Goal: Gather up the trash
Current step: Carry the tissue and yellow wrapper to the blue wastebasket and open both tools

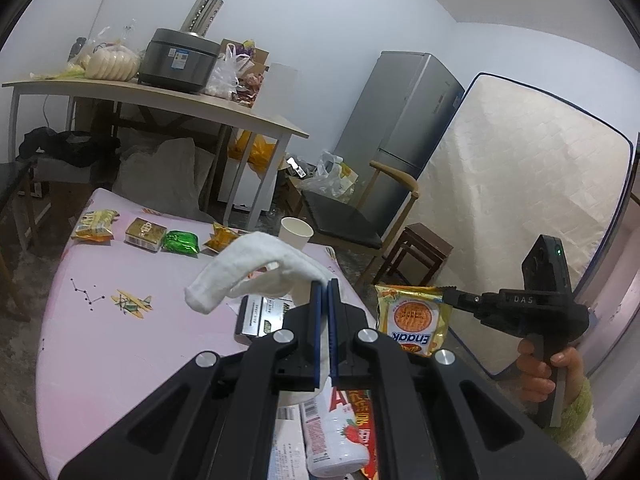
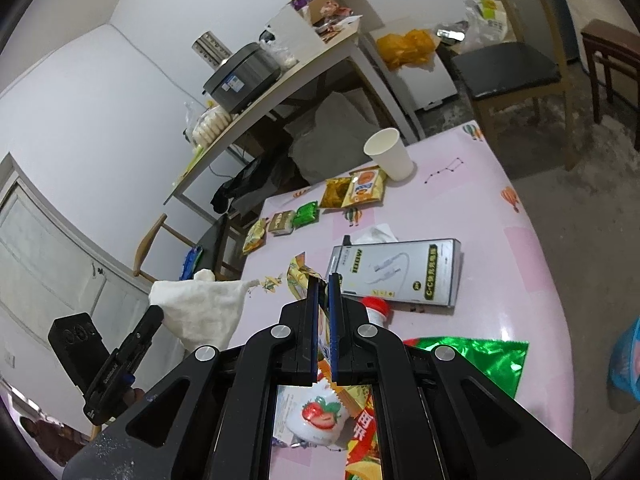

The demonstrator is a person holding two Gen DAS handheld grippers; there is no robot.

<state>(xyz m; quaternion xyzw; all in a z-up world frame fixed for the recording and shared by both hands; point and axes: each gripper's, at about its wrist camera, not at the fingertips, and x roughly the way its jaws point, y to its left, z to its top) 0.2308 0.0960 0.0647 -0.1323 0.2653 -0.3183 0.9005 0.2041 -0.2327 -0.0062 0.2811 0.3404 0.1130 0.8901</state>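
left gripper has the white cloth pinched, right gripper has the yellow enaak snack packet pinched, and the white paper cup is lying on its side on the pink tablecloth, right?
Not quite: the white paper cup stands upright on the pink tablecloth, as the right wrist view shows. The rest holds: the left gripper pinches the white cloth, and the right gripper pinches the yellow Enaak snack packet.

On the table (image 2: 520, 248), a cup (image 2: 390, 154) stands at the far edge with wrappers (image 2: 304, 212) in a row to its left. A box (image 2: 396, 272) lies nearer, a bottle (image 2: 376, 310) just before it. A chair (image 2: 516, 68) stands behind the table.
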